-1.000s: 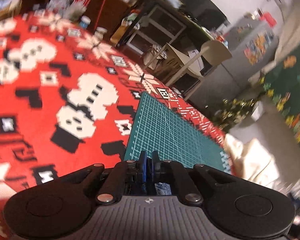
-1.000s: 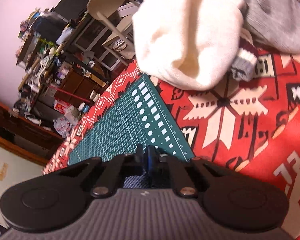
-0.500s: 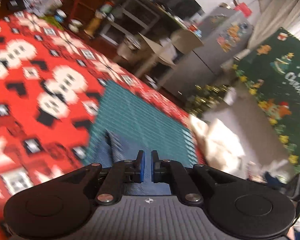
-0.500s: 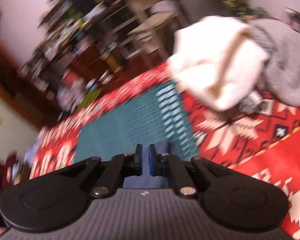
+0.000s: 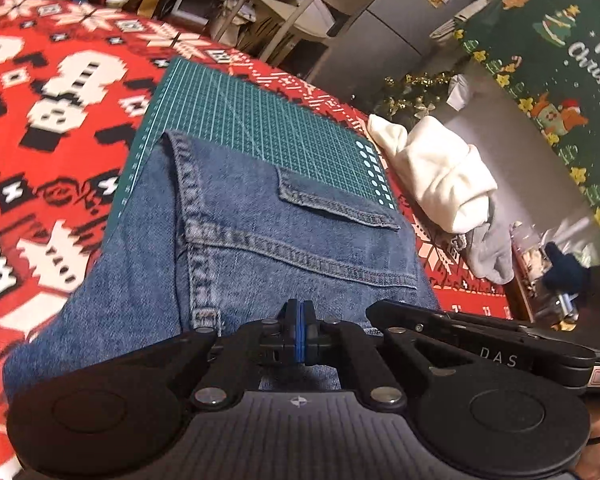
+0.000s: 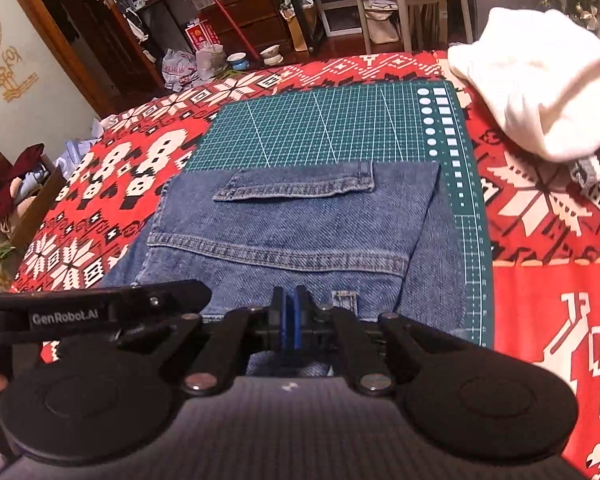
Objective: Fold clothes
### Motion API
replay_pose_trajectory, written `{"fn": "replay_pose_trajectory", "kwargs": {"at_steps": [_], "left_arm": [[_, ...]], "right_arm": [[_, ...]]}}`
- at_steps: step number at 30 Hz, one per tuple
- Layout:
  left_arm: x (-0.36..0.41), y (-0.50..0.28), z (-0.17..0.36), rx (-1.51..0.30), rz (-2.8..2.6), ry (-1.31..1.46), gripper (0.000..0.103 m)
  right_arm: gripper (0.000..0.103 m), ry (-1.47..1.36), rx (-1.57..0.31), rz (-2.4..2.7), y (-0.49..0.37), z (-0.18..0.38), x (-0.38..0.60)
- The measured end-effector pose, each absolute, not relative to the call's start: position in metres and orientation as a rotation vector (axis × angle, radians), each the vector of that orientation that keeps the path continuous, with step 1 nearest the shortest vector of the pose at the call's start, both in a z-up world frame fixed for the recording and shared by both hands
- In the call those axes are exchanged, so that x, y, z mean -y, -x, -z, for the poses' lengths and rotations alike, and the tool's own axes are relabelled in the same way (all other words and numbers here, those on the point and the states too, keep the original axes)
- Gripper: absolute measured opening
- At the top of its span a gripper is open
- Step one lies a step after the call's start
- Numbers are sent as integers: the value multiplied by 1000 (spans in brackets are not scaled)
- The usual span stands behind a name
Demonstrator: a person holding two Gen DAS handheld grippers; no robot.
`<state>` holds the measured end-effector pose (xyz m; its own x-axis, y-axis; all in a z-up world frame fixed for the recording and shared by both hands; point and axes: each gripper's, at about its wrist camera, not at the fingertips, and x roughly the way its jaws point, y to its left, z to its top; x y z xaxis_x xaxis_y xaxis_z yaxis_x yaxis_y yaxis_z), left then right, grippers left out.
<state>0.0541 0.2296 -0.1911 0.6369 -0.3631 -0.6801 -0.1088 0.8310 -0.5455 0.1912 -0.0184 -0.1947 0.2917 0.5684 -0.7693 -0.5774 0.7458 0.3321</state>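
1. Workpiece location. The denim jeans (image 6: 296,232) lie seat-up, with the back pocket (image 6: 276,236) showing. The far part rests on the green cutting mat (image 6: 324,124); the left side runs off the mat onto the red patterned blanket (image 6: 540,300). A hem edge (image 6: 296,188) lies across the top of the denim, which suggests a leg section is already doubled over.

2. Left gripper (image 5: 299,332). The blue pads are pressed together with no visible gap. The tips sit at the near edge of the jeans, close to a belt loop (image 5: 206,318). Whether cloth is pinched cannot be told: the contact point is hidden under the fingers.

3. Right gripper (image 6: 289,320). The pads are likewise pressed together, at the near edge just beside a second belt loop (image 6: 344,300). A pinch on the waistband is likely but not confirmed (same obstruction).

4. Step in hand, as judged: both grippers are set close together at the waistband end, so a fold of the near end over the far end appears to be in preparation or under way.

5. Next move calls for: equal travel of both grippers, keeping the near edge straight, and a clear landing on the mat.

6. Obstruction note: the cream garment (image 6: 540,80) and a grey garment (image 5: 488,252) lie just beside the right edge of the mat (keep the denim off them).
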Motion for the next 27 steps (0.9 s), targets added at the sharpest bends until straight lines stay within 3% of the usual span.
{"fn": "replay_pose_trajectory", "kwargs": {"at_steps": [5, 16, 20, 22, 27], "left_arm": [[-238, -38, 186, -890, 144, 597, 2], [-260, -6, 186, -923, 112, 676, 3], [-267, 6, 176, -881, 87, 700, 3], [-272, 11, 168, -853, 47, 678, 10], [-294, 16, 169, -871, -70, 710, 12]], "right_arm": [[6, -53, -1044, -733, -202, 185, 34], [5, -59, -1133, -728, -191, 189, 63], [16, -56, -1075, -692, -187, 174, 76], [18, -74, -1037, -661, -193, 165, 87], [23, -112, -1081, -572, -220, 175, 104]]}}
